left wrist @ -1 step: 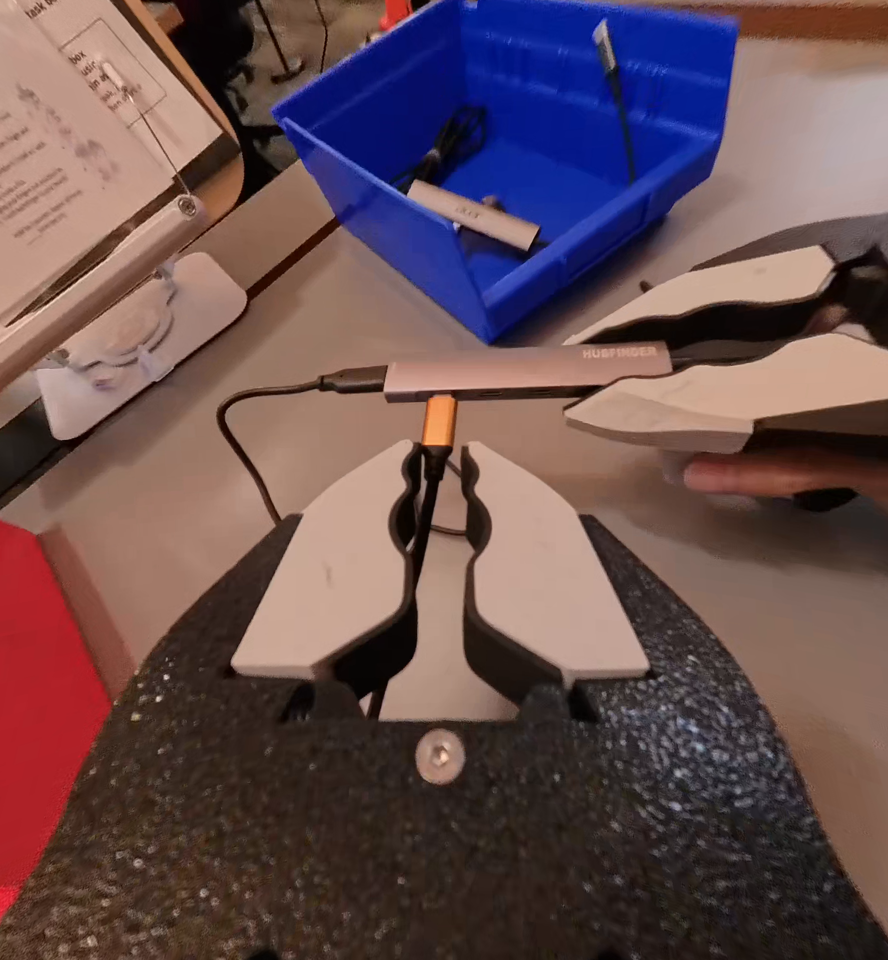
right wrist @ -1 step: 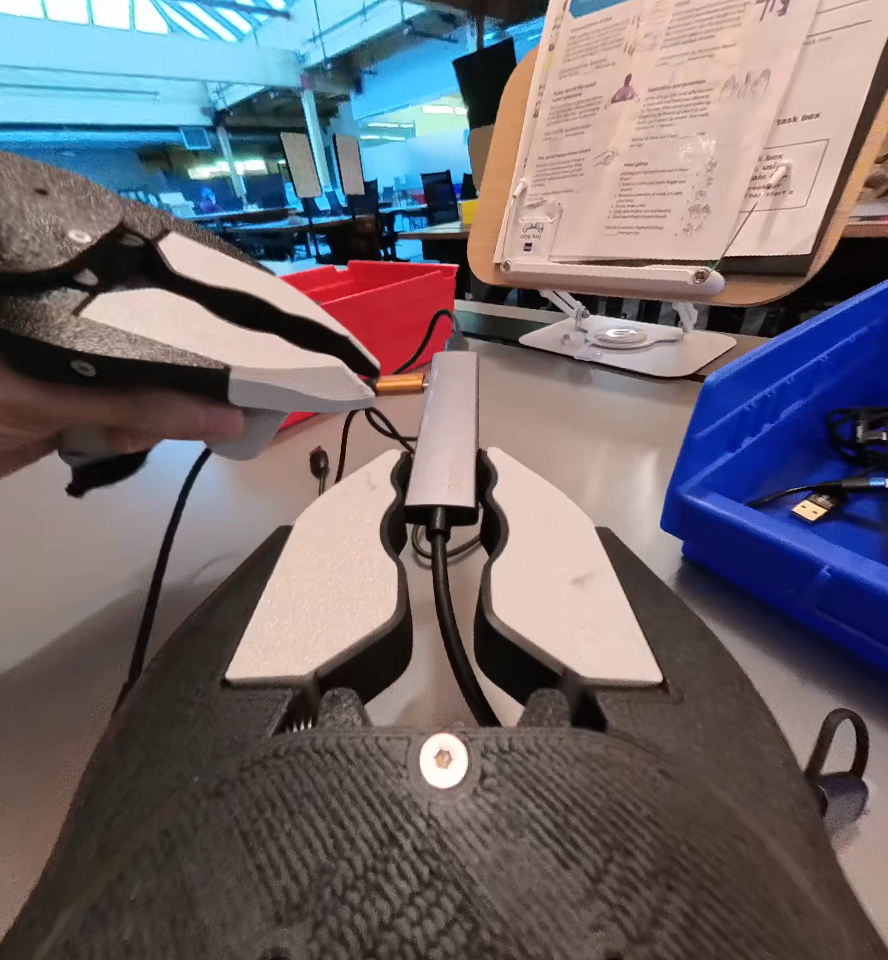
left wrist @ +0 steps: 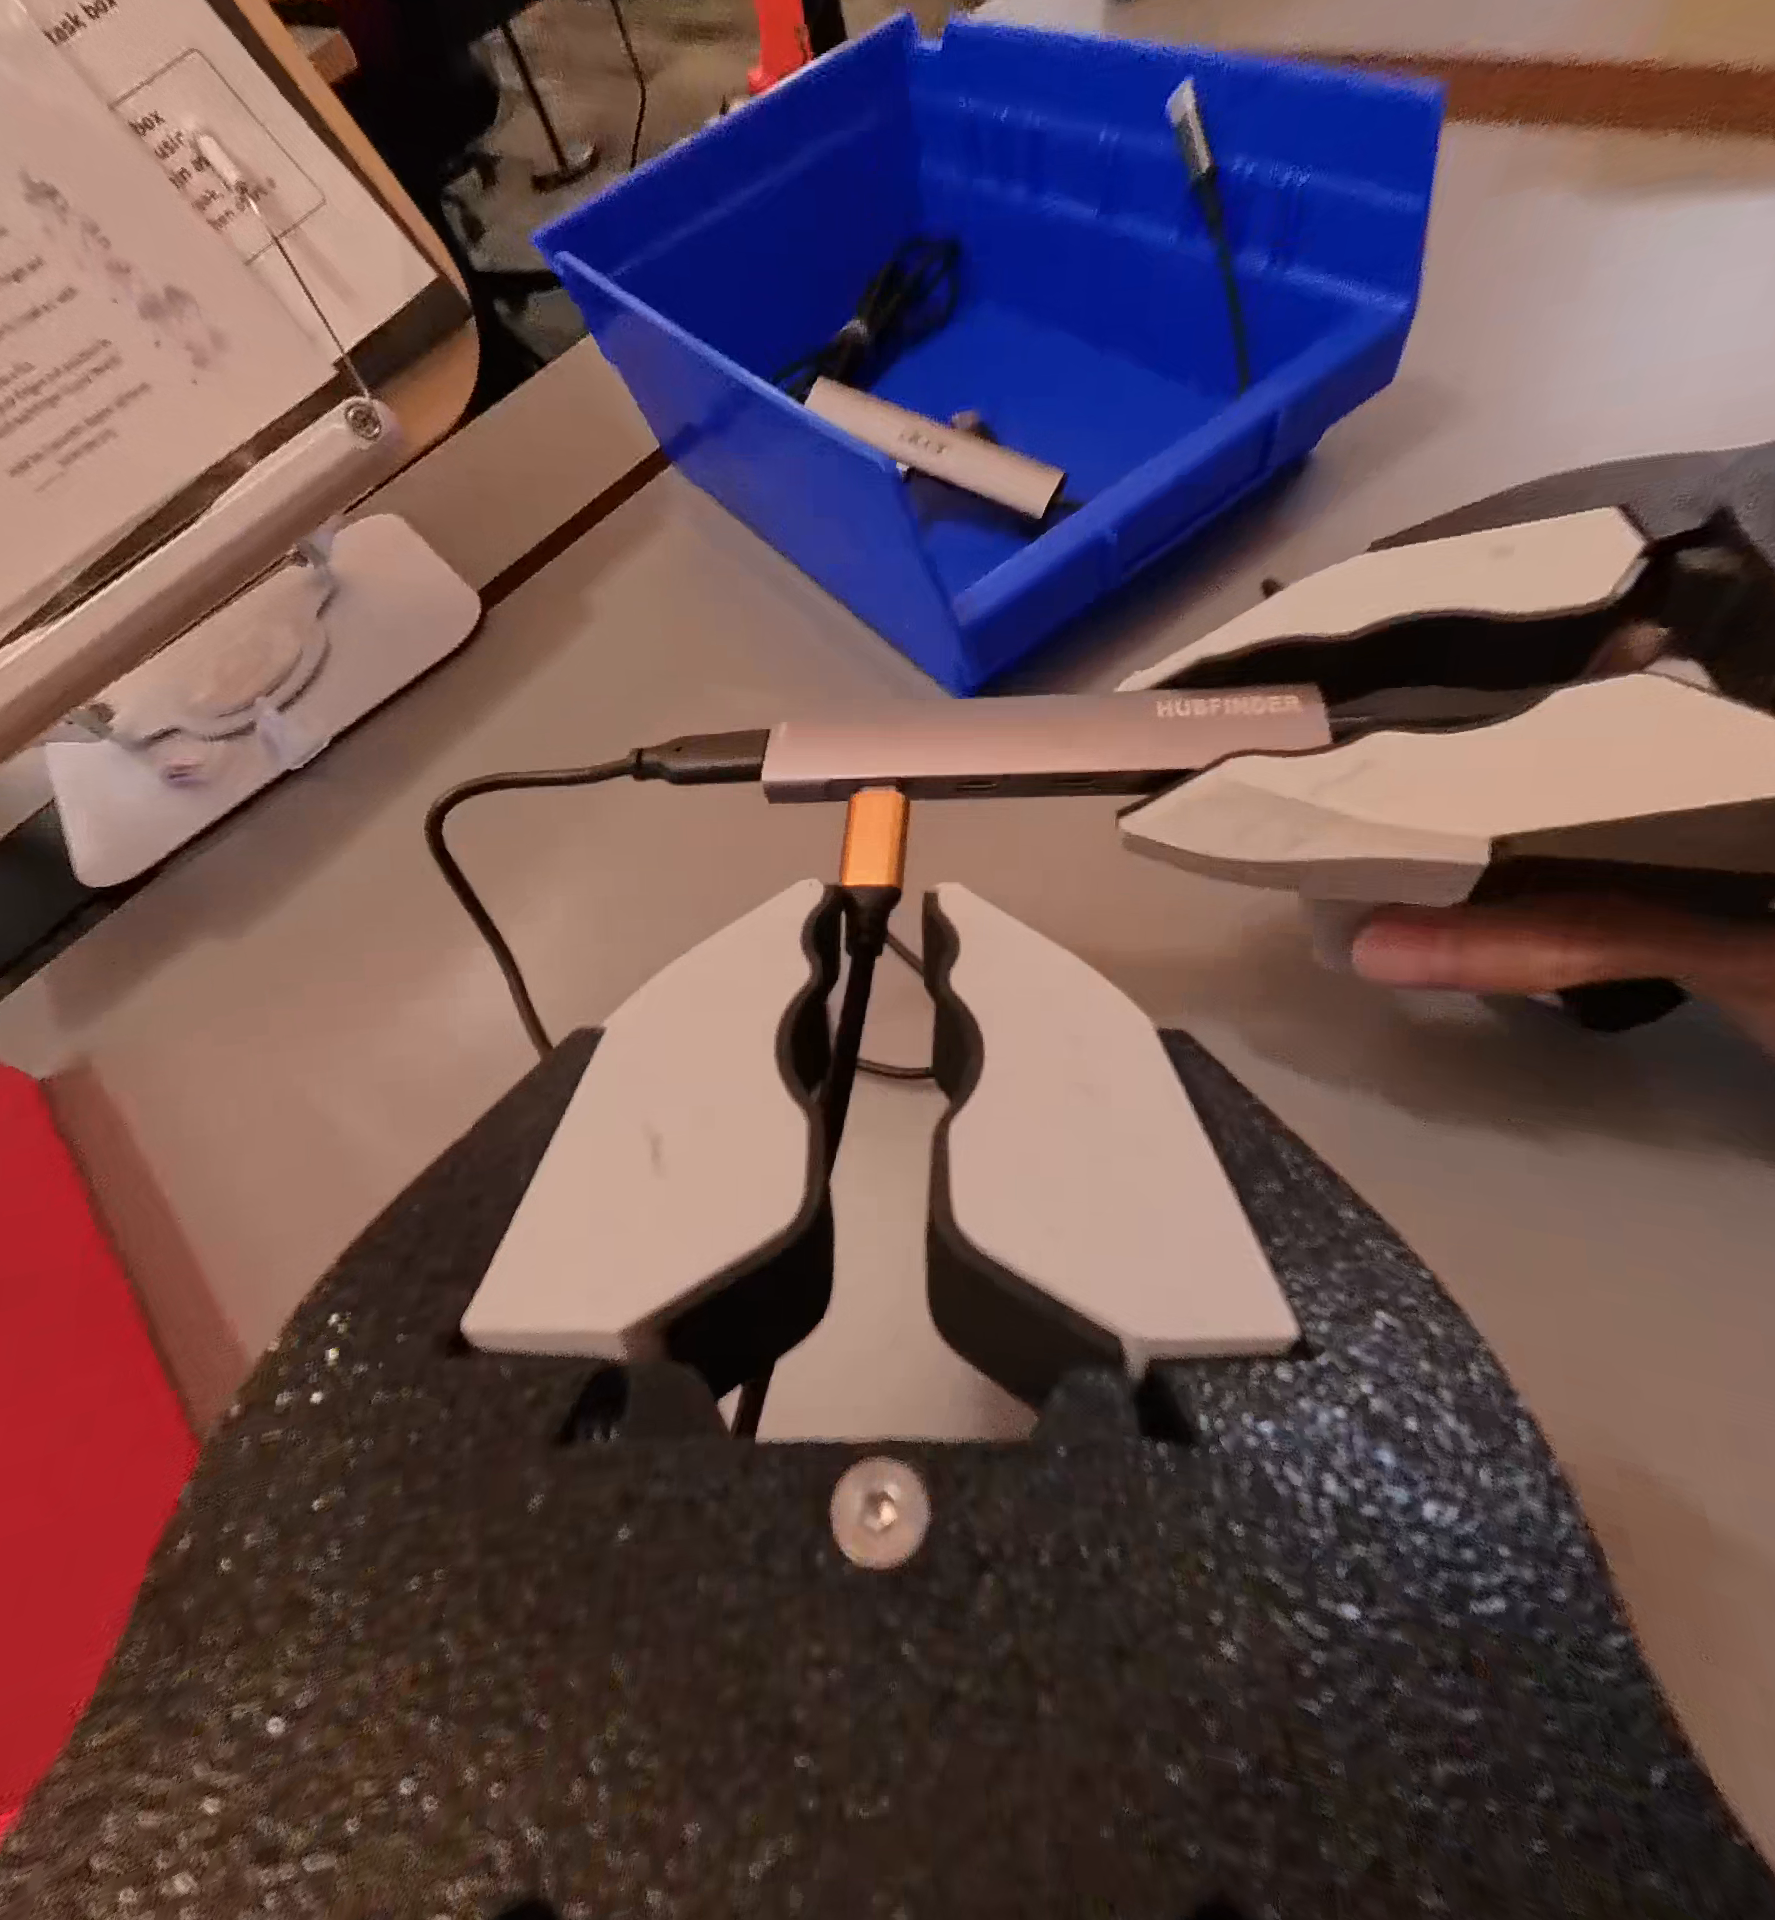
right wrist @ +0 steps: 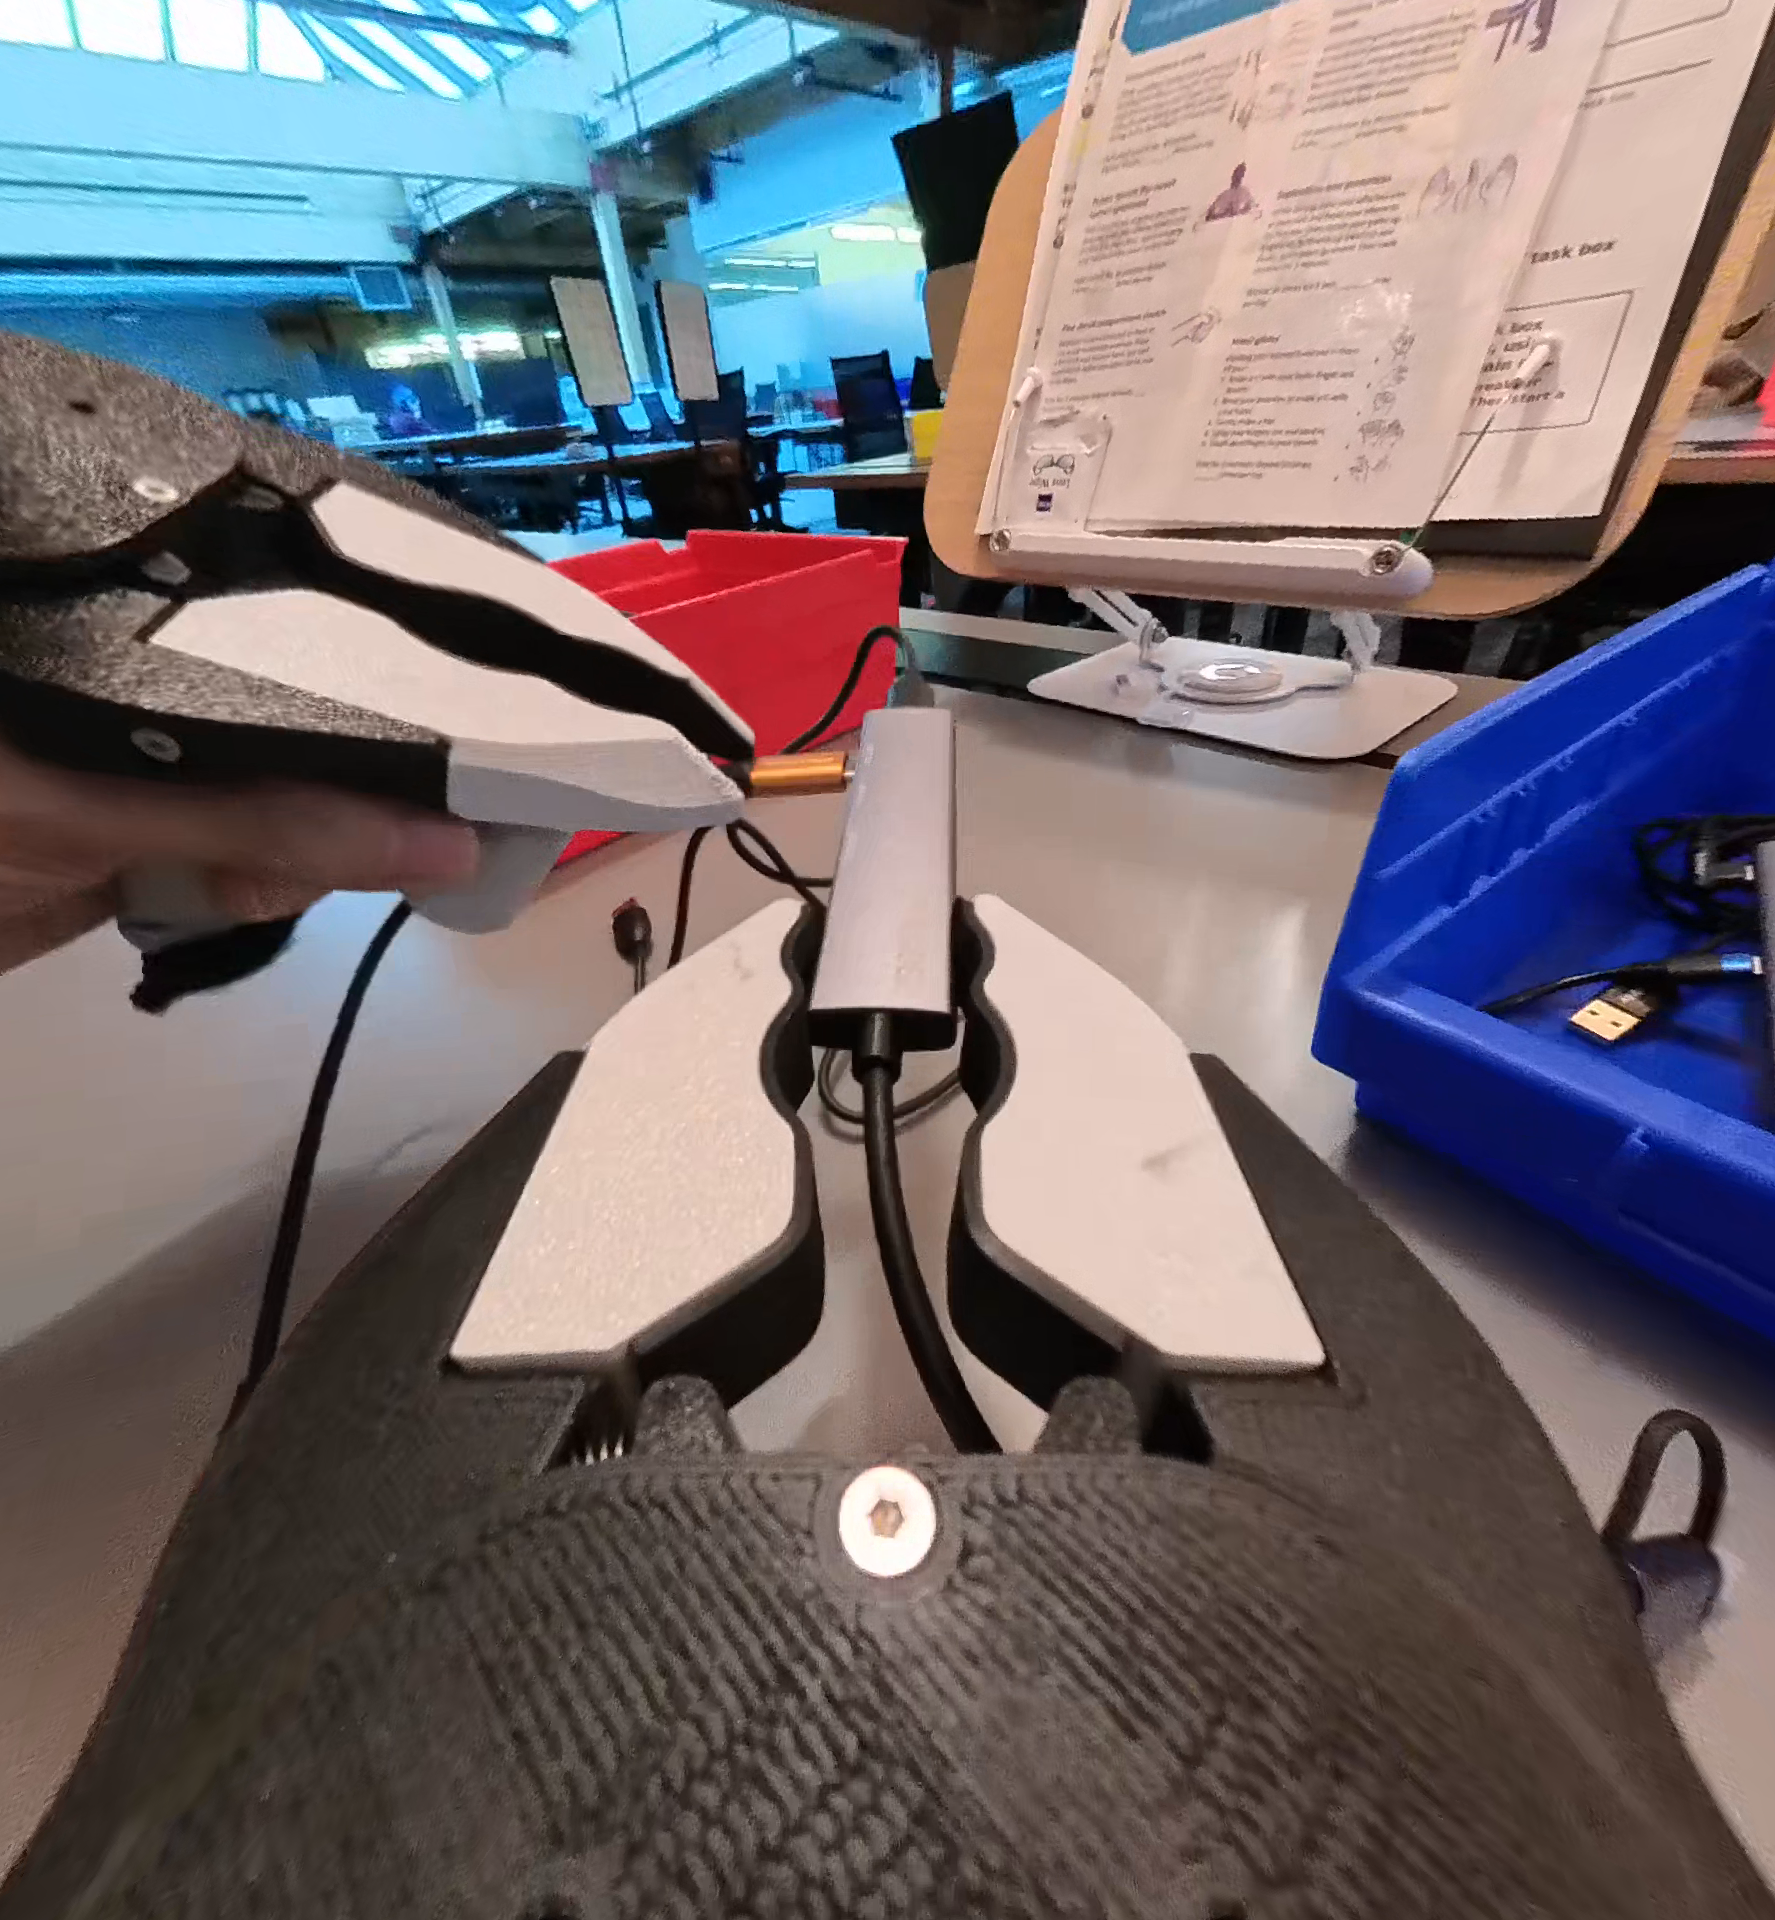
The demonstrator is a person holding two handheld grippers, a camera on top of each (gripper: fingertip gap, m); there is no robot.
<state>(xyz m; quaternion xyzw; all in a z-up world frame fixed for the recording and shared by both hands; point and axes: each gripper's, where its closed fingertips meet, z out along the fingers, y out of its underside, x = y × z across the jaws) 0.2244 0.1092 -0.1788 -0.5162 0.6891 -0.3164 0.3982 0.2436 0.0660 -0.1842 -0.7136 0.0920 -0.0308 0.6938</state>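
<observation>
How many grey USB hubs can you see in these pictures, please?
2. One grey hub is clamped in the right gripper, with the left gripper holding an orange plug at its side. The second hub lies in the blue bin. Its cables may hide more.

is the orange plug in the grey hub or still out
In. The orange plug meets the side of the grey hub with no gap showing; how deeply it is seated, cannot tell.

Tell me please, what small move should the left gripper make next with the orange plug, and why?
Probably a short straight push forward. The left gripper pinches the cable just behind the orange plug, whose tip already meets a side port of the grey hub. The right gripper clamps the hub level above the table. Whether the plug is fully seated cannot be told.
</observation>
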